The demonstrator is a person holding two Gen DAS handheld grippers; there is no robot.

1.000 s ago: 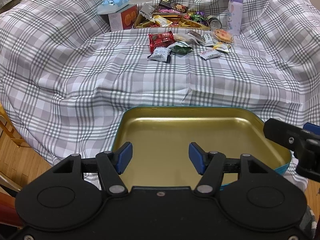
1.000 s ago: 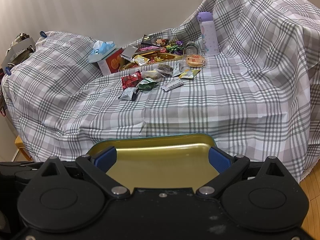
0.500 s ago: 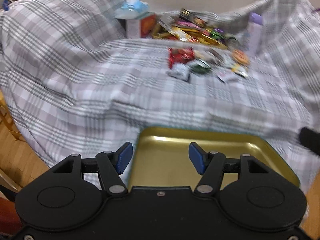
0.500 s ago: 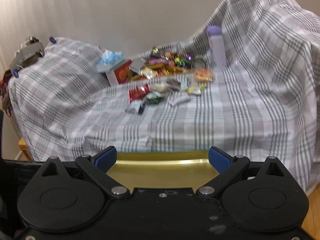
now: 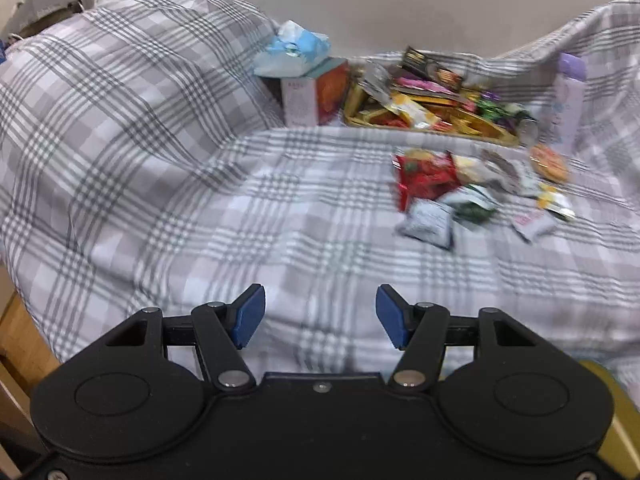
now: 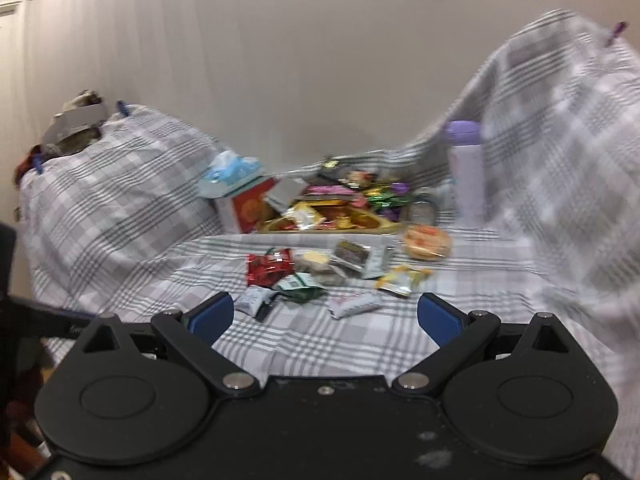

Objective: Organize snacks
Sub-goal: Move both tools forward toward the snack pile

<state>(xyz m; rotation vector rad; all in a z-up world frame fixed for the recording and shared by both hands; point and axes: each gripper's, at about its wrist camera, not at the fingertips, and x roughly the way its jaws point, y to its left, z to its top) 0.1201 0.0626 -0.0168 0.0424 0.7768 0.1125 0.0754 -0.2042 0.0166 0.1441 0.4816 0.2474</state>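
Loose snack packets, among them a red foil packet and a white wrapped bar, are scattered mid-way on the grey-checked cloth-covered surface. Just behind, a gold tin tray heaped with sweets is seen, flanked by an orange tissue box and a lilac bottle. Left gripper and right gripper: fingers released, nothing grasped, snacks well apart.

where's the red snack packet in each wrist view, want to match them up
Left wrist: red snack packet lies right of centre on the checked cloth, upper half.
Right wrist: red snack packet lies just left of centre, mid-height.
Shared landmark: the purple bottle, standing upright to the packet's right in both.
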